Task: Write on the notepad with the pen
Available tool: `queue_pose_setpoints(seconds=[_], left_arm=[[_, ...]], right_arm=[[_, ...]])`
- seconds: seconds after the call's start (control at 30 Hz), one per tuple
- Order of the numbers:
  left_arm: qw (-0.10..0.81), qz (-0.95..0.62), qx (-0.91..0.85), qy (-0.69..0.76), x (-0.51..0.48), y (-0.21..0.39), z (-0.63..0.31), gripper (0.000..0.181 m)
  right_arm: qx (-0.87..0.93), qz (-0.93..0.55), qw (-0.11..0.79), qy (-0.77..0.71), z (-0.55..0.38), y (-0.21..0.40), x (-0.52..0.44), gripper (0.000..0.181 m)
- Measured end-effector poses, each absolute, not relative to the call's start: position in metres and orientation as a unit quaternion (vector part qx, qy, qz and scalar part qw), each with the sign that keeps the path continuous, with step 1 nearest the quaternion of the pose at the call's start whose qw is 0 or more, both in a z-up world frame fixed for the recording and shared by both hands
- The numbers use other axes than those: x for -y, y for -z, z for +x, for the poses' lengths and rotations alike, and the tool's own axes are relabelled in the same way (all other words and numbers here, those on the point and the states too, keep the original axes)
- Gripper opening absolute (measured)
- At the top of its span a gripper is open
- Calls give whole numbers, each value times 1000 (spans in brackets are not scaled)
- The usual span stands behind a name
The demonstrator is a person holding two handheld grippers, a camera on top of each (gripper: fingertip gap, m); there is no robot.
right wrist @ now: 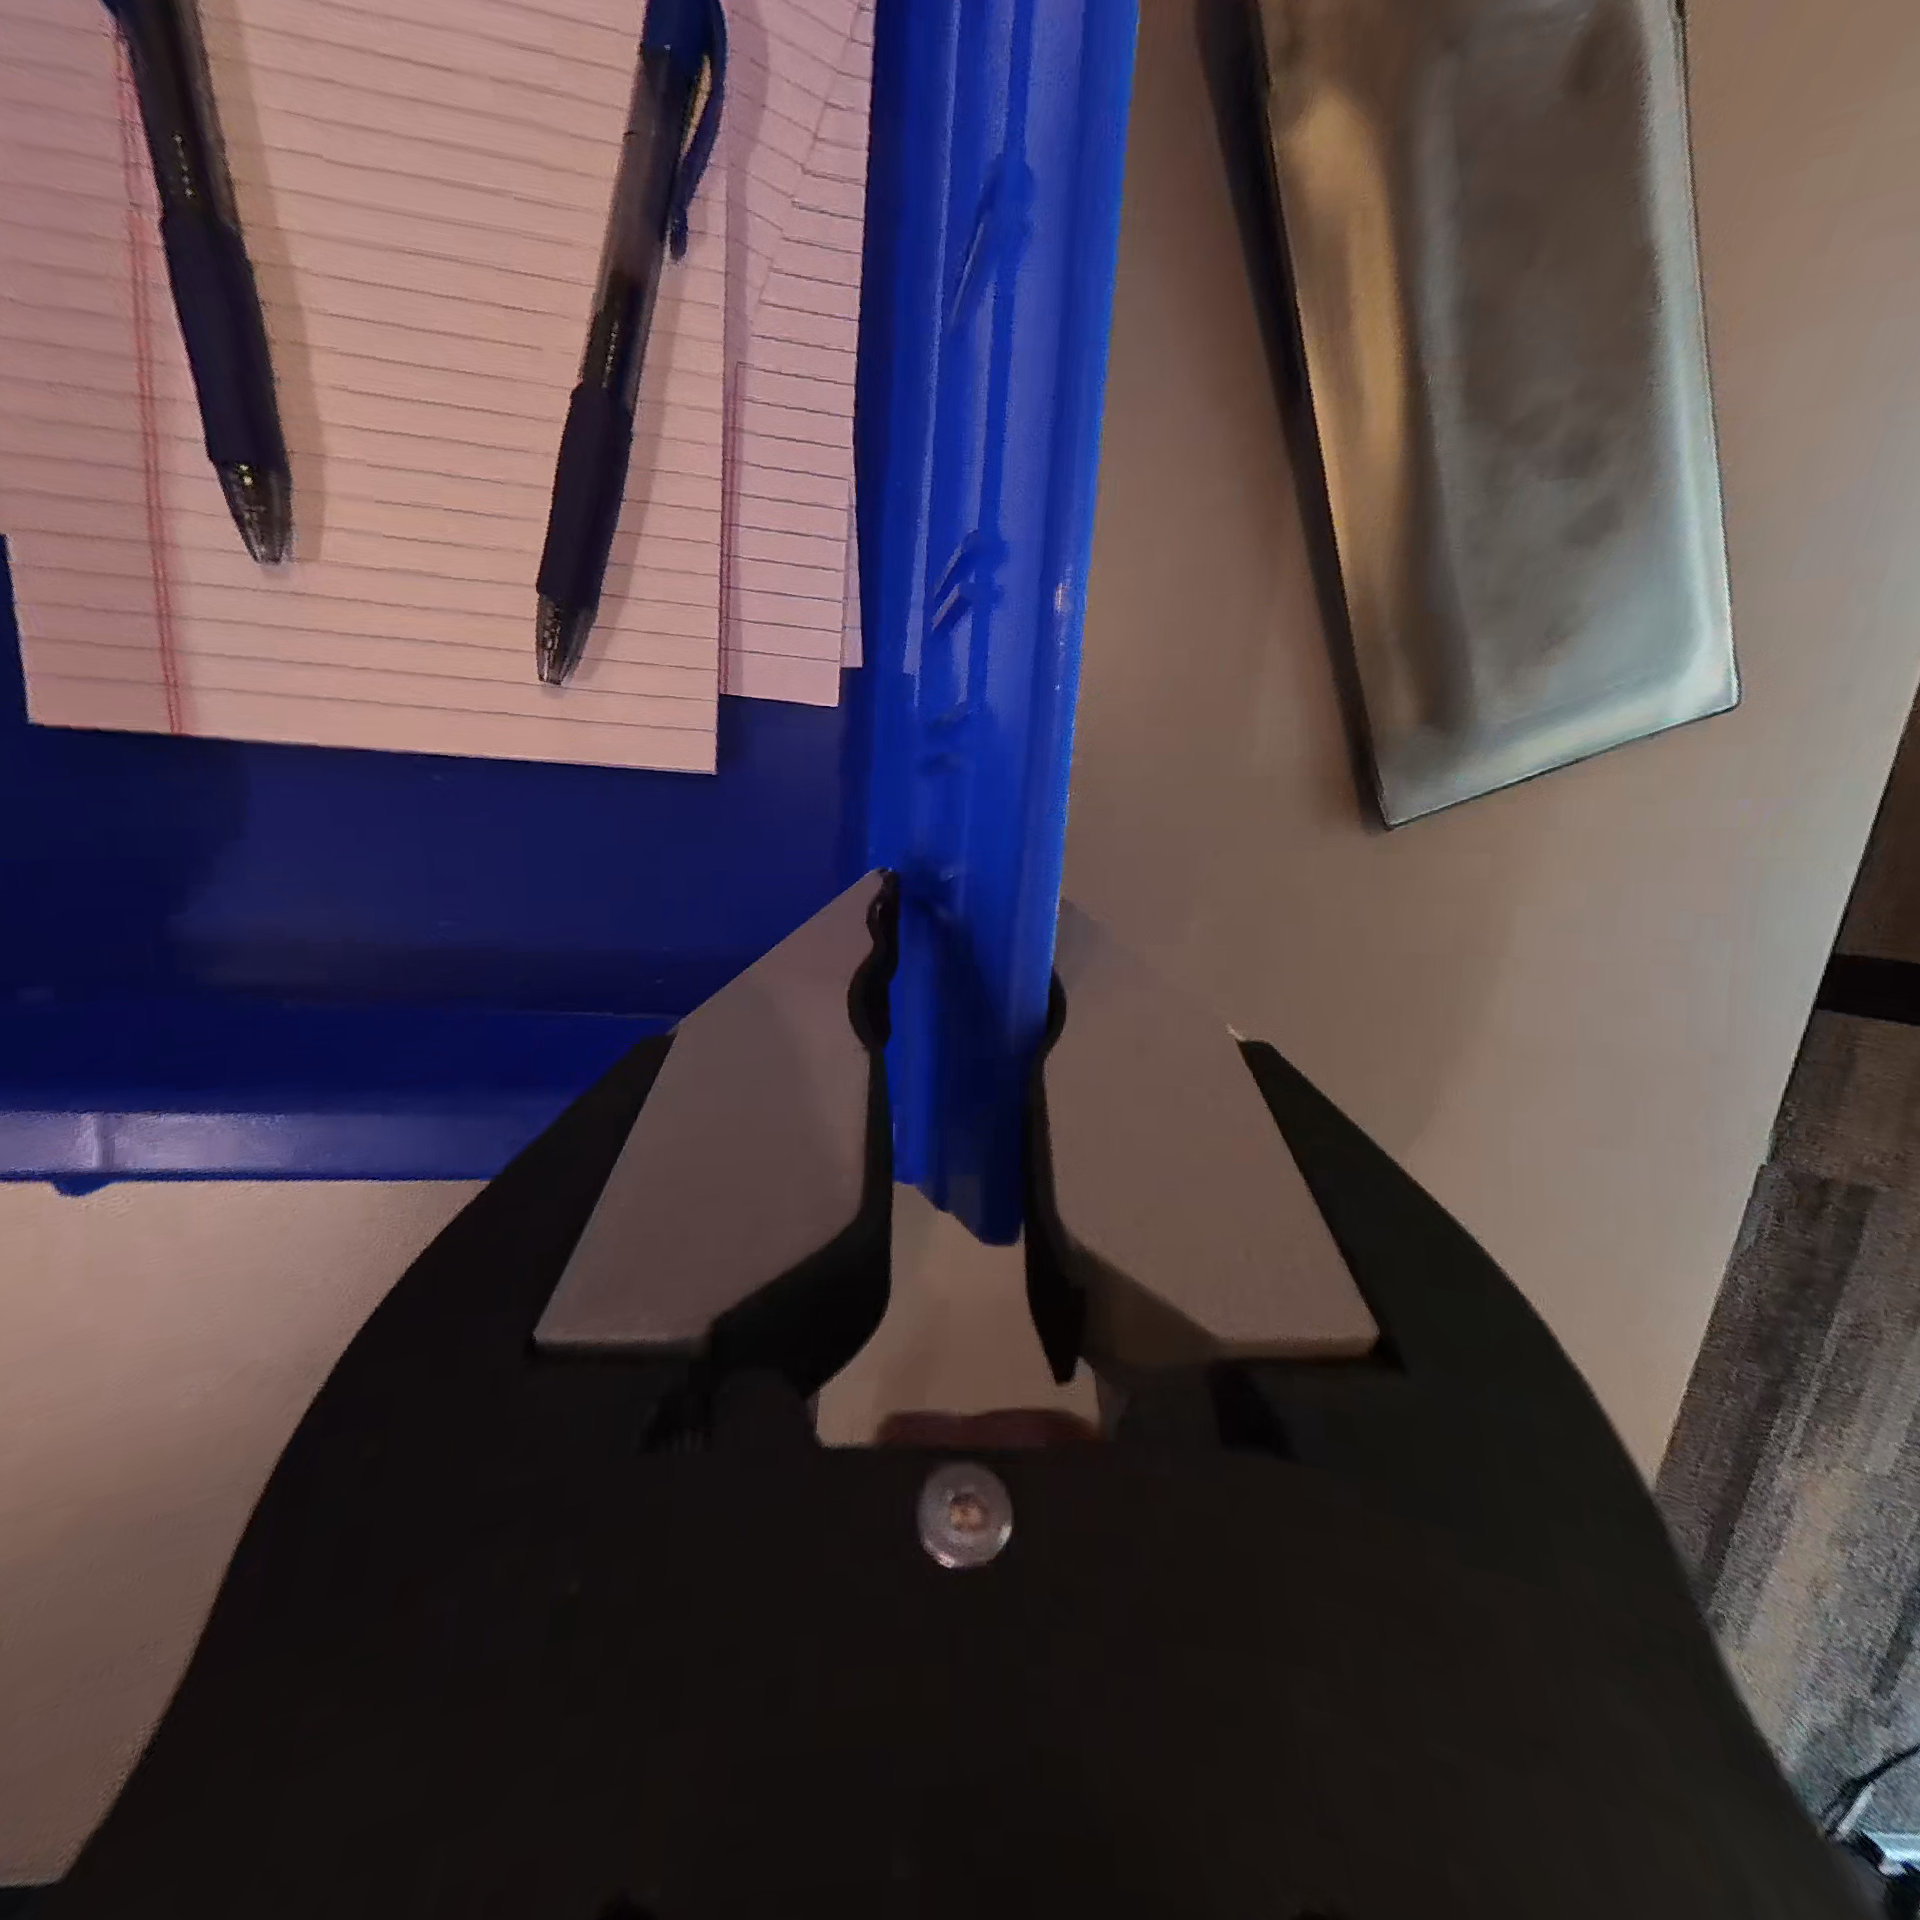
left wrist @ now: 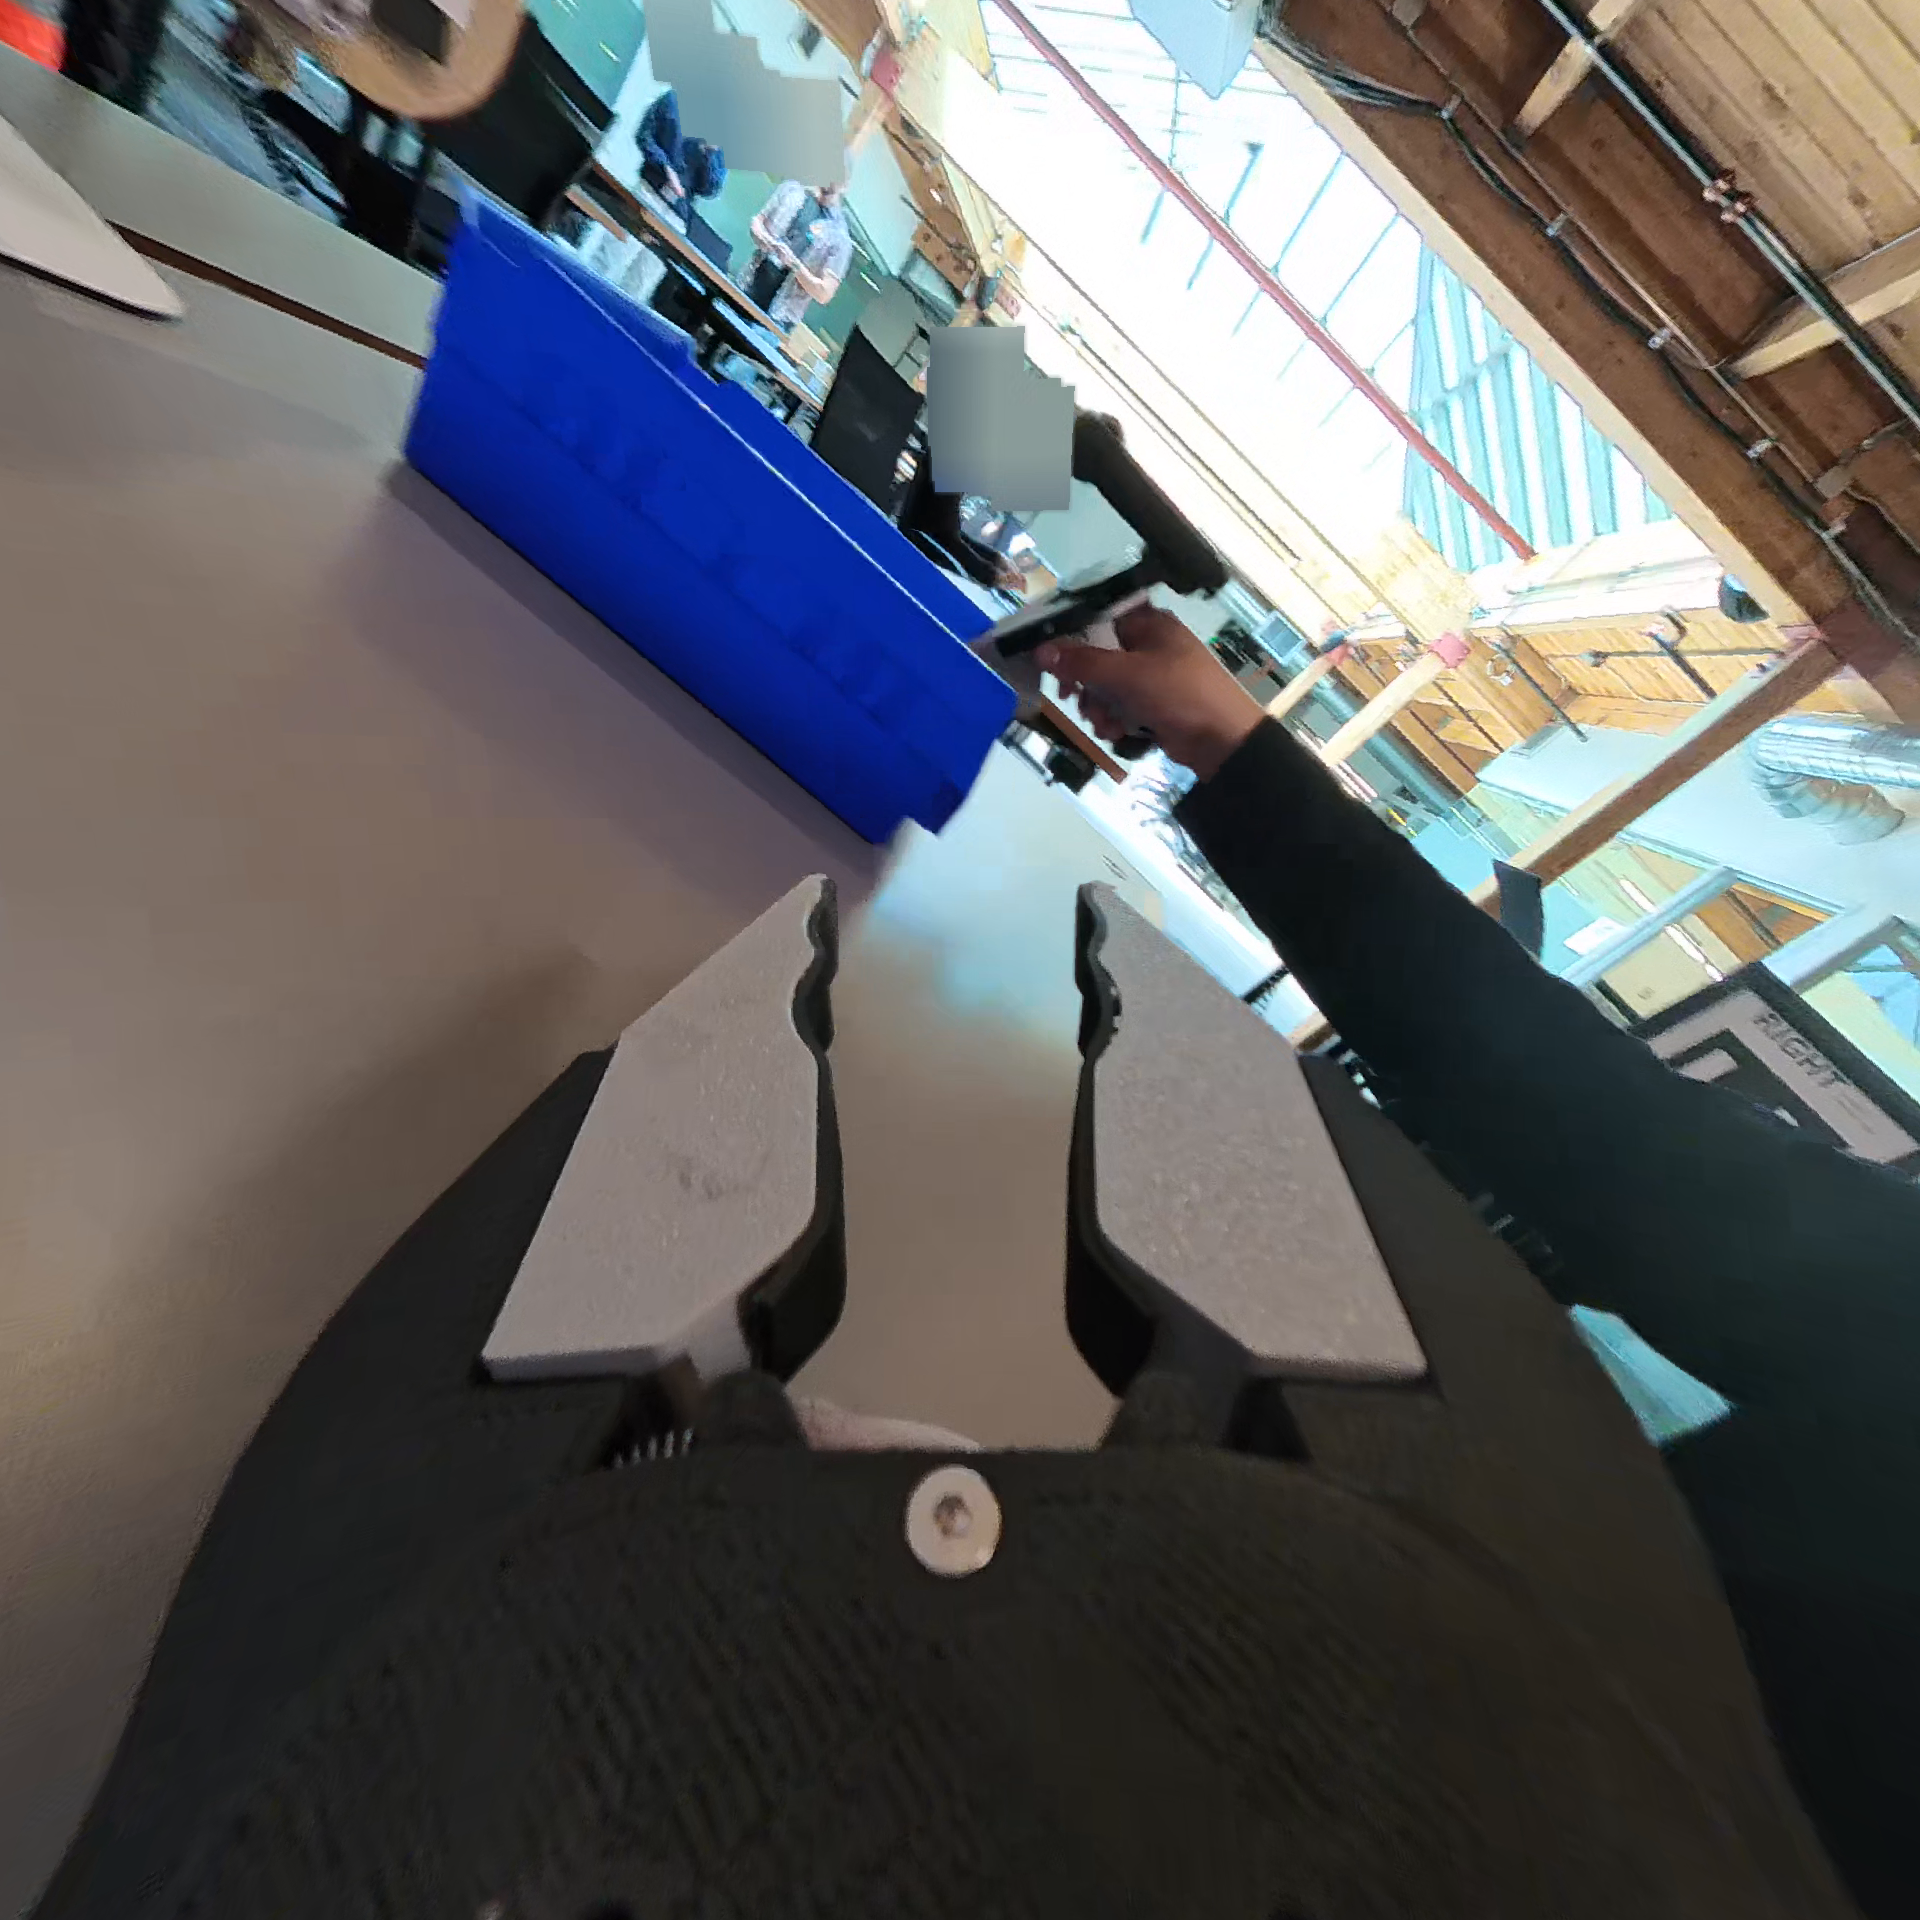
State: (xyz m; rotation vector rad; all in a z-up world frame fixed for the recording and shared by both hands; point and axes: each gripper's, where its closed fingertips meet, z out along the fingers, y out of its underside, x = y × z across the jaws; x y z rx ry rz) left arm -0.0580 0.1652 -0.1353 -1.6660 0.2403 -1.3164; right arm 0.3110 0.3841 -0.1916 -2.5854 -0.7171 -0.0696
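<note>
Grey table (right wrist: 1247, 935) bears blue bin (right wrist: 987, 520); right gripper (right wrist: 966, 914) straddles its wall.

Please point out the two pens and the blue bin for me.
Left pen (right wrist: 208, 301), right wrist view, dark grip section.
Right pen (right wrist: 597, 447), right wrist view, grip section.
Blue bin (right wrist: 987, 520), right wrist view, its side wall rim.

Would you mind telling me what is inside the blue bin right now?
Inside the blue bin lie lined notepads, overlapping, with two dark pens resting on top. The pads hide whatever is beneath them; the bin's left part lies outside the picture.
</note>
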Motion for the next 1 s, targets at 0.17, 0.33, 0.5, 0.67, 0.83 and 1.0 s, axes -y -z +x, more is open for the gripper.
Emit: queue_pose_setpoints(seconds=[0.17,0.33,0.5,0.67,0.83,1.0], left_arm=[[528,-731,-157,404,-126,127,-59,50],[582,-765,-95,257,-133,62,-144,52],[545,-828,-37,131,-158,55,-236,60],[499,-858,-7,118,-181,74,-264,56],[424,-903,0,62,-207,118,-274,55],[288,-957,-26,9,-211,191,-275,34]], right_arm=[[259,-937,235,10,308,192,-381,14],[261,-936,235,17,308,192,-381,15],[260,-935,240,6,307,192,-380,13],[264,-933,244,11,306,192,-380,14],[268,-932,243,9,306,193,-379,14],[274,-930,246,13,306,192,-380,14]])
